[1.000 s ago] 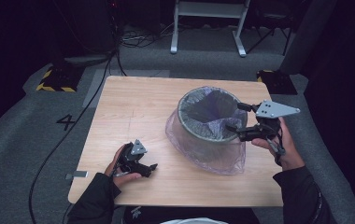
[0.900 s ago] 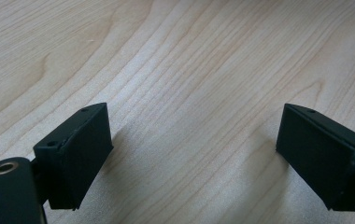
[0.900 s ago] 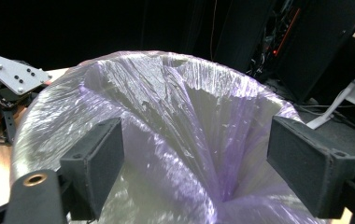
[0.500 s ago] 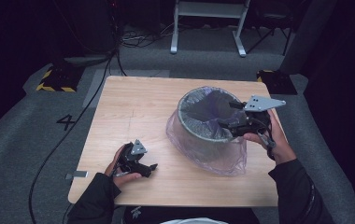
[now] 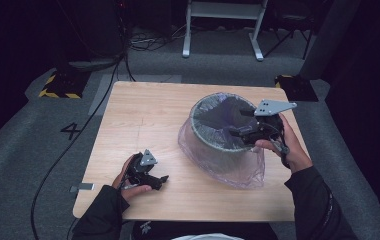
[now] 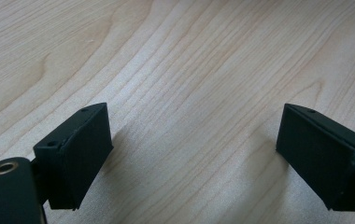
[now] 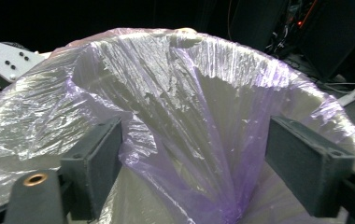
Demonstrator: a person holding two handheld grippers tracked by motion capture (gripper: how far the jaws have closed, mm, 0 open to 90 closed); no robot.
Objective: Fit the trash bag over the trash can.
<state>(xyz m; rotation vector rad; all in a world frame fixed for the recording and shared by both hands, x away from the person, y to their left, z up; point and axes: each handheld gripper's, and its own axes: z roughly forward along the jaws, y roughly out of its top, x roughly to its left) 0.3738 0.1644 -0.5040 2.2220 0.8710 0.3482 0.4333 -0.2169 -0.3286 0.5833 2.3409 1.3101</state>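
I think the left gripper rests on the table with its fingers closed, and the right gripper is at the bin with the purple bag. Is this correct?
Not quite: the left gripper's fingers are open, wide apart over the bare table, as the left gripper view shows. The rest holds: the right gripper is at the bin with the purple bag.

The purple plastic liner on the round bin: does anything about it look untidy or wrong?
Yes. The thin purple plastic liner hangs loose outside the round grey bin and spreads in a heap on the wooden table at its near side. Inside, it is crumpled.
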